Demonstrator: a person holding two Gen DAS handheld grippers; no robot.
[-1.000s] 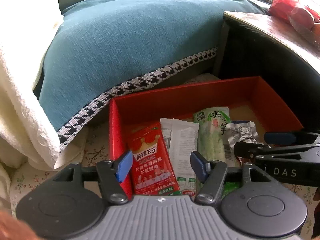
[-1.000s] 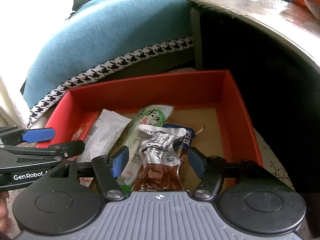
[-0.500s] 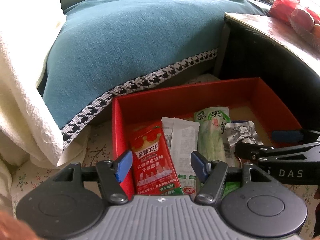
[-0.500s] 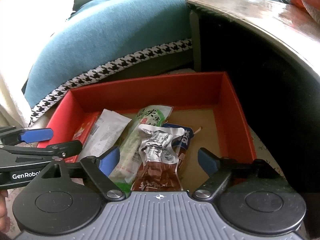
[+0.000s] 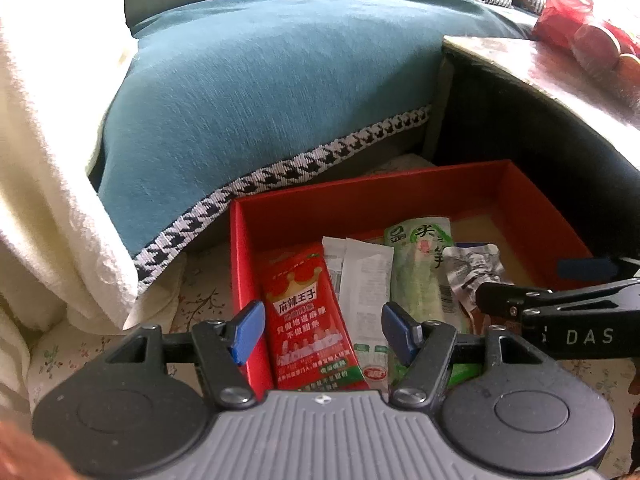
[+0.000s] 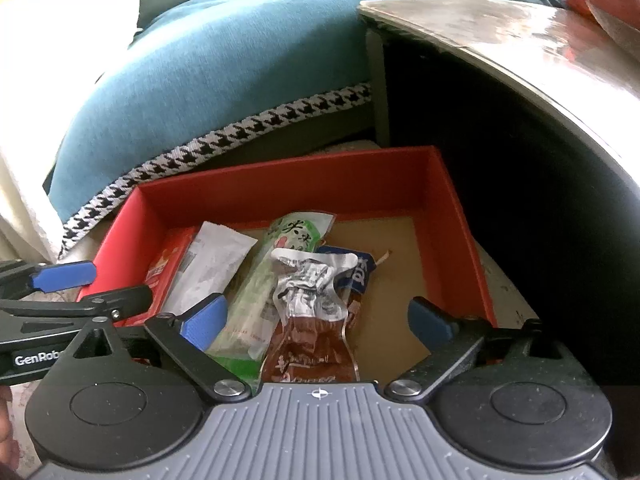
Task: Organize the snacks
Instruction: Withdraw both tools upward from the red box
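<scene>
Lying flat in red cardboard box (image 6: 460,216), crinkly foil pouch (image 6: 310,300) between released right tool (image 6: 316,320).

Floor (image 5: 192,304) w/ pale floral covering carries the red box (image 6: 452,216), which sits on it just in front of the teal sofa cushion's houndstooth edge (image 5: 280,172) and beside the dark table leg. Box base is brown card. Inside box, from its left wall: red snack pack (image 5: 308,312), white sachet (image 5: 366,288), green pack (image 6: 264,292), then clear brown pouch w/ silver top (image 6: 308,316) lying over a blue pack (image 6: 360,272). Right part of box base bare. Cream blanket (image 5: 52,208) drapes to floor, well left of box.
</scene>
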